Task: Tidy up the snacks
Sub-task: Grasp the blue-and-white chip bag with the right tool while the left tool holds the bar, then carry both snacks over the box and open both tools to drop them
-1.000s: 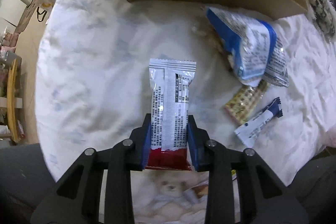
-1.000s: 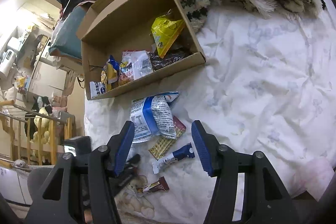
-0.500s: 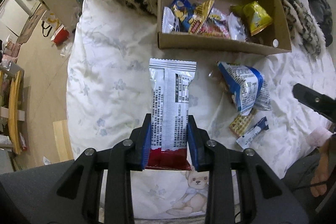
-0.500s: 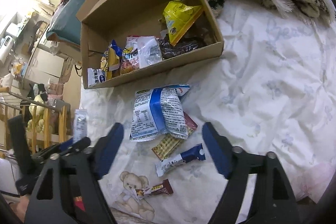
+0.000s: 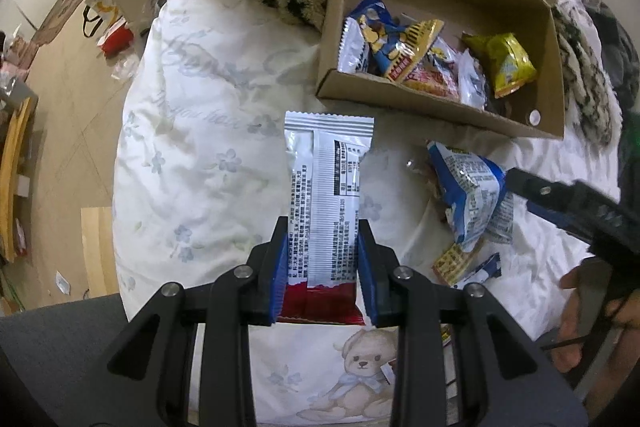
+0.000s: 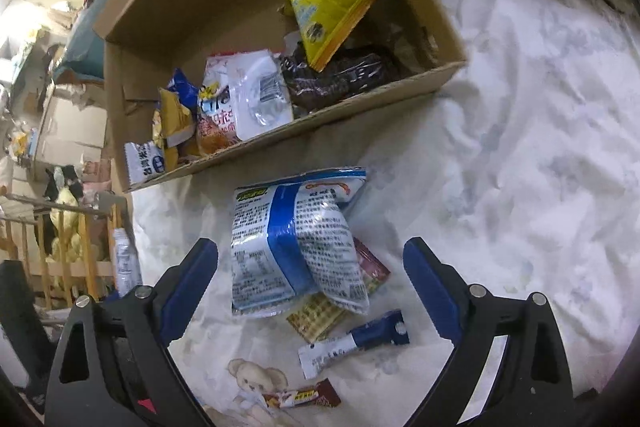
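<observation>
- The left gripper (image 5: 323,267) is clenched on a white wrapper (image 5: 328,195) by its lower part, near the red end; the blue pads press both long edges, and the printed end stands free above the jaws.
- The right gripper (image 6: 310,291) is released, its jaws opening wide with nothing pressed between them; the blue bag (image 6: 292,247) lies on the sheet below the gap, touched by neither pad.
- The wrapper is held above the sheet (image 5: 192,131), short of the box (image 5: 400,99). The grip should be kept firm until the wrapper is over the box's open top, then let go low so it drops among the packets inside.
- The blue bag rests just outside the box's near wall, on top of a wafer pack (image 6: 316,315) and beside a blue stick (image 6: 356,343). A grasp across its puffy middle is judged best, so that only the bag is lifted.
- The 2 grippers are near each other, so the left one's path to the box should be kept clear of the right.
</observation>
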Tool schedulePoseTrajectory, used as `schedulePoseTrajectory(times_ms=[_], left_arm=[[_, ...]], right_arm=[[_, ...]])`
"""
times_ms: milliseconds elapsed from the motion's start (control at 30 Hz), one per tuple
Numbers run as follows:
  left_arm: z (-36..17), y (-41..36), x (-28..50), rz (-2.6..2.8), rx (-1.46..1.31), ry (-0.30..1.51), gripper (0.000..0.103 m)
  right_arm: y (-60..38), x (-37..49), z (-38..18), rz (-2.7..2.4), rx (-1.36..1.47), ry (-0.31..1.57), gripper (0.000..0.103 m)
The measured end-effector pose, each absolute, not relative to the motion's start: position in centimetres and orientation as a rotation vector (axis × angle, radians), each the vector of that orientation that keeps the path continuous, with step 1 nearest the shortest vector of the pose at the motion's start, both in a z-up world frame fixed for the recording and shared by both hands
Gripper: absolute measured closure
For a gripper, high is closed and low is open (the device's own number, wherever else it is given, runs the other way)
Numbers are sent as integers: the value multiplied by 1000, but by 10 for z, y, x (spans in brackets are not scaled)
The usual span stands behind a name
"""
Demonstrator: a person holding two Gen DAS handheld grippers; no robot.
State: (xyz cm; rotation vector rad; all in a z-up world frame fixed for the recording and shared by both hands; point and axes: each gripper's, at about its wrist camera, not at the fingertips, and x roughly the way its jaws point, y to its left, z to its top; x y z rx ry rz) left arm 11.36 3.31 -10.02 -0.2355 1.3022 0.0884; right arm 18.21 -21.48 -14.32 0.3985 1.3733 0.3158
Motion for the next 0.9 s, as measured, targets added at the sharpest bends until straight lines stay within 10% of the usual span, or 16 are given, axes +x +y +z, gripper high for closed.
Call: schedulePoseTrajectory(times_ms=[400,533,900], left_arm=[[-103,30,116,81,-239,1308,76],[-102,32,117,93,-237,1301,76],[-101,39,115,128,-236,1281,76]], right_arm=[[-162,196,-182,352,196,1475,7],[-156,197,-191,361,162,1492,35],[-205,174,-126,517,431,1377,39]])
